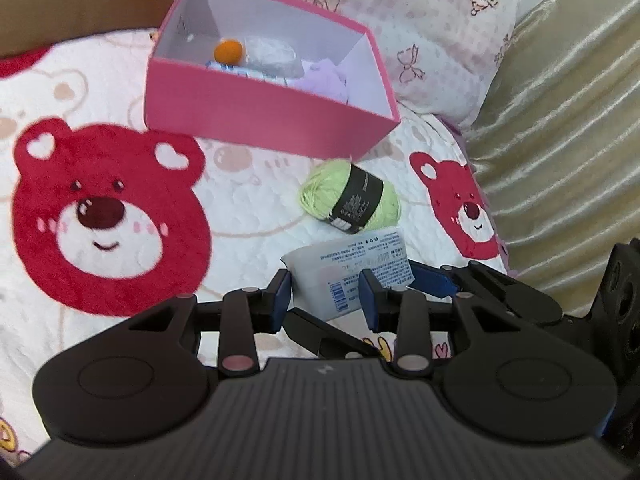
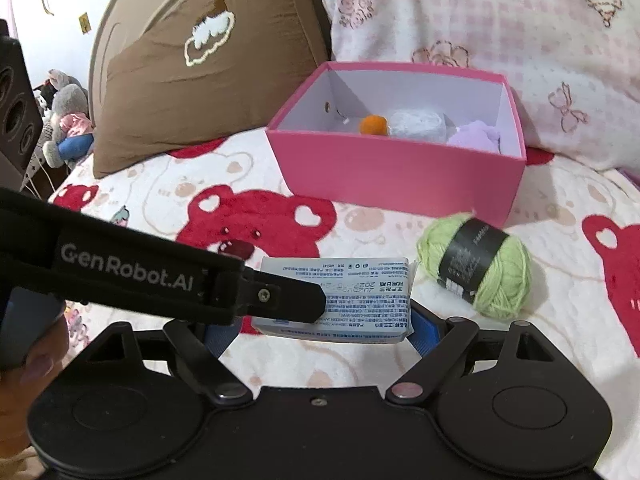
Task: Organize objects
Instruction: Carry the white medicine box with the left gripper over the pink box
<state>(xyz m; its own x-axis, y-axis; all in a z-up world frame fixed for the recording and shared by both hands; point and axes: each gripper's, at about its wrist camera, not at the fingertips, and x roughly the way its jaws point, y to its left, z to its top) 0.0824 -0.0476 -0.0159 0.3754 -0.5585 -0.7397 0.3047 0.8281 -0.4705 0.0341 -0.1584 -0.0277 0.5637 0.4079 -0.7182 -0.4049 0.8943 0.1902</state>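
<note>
A white tissue pack (image 2: 340,300) with printed text lies between the blue pads of my right gripper (image 2: 326,326), which is shut on it; the left gripper's finger crosses in front of it. In the left wrist view the pack (image 1: 348,276) sits between the open pads of my left gripper (image 1: 326,300), with a gap on the left side. A green yarn ball (image 1: 352,198) with a black label lies on the bedspread beyond; it also shows in the right wrist view (image 2: 478,266). An open pink box (image 1: 256,116) holds an orange ball (image 1: 228,51), a white bundle and purple cloth.
The bedspread (image 1: 240,208) is white with red bear faces. A brown pillow (image 2: 192,80) and a pink-checked pillow (image 2: 500,20) lie behind the box (image 2: 392,176). A gold curtain (image 1: 560,140) hangs on the right. Stuffed toys (image 2: 66,120) sit at the far left.
</note>
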